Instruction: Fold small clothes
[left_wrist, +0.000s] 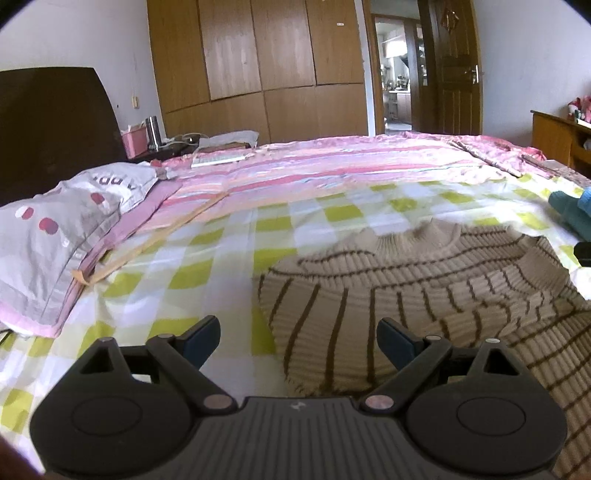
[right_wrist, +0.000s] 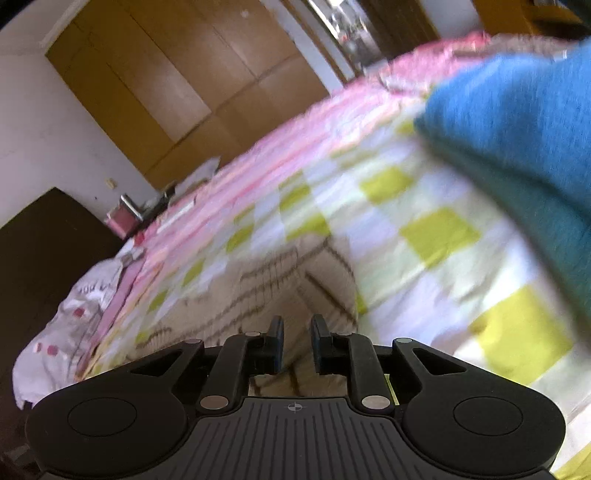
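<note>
Matte black left claw (left_wrist: 297, 341) and right claw (right_wrist: 297, 345): ribbed bodies, round side discs, silver pivot pins, blue-padded fingers.

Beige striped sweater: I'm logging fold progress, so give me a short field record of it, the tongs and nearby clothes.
garment: beige striped sweater, lying on the checked bedspread, partly bunched
left tongs: open, over the sweater's left edge, nothing between them
right tongs: narrow gap, sweater beneath; grip not clear, view blurred
other clothes: blue garment to the sweater's right
nearby: pillow at left
</note>
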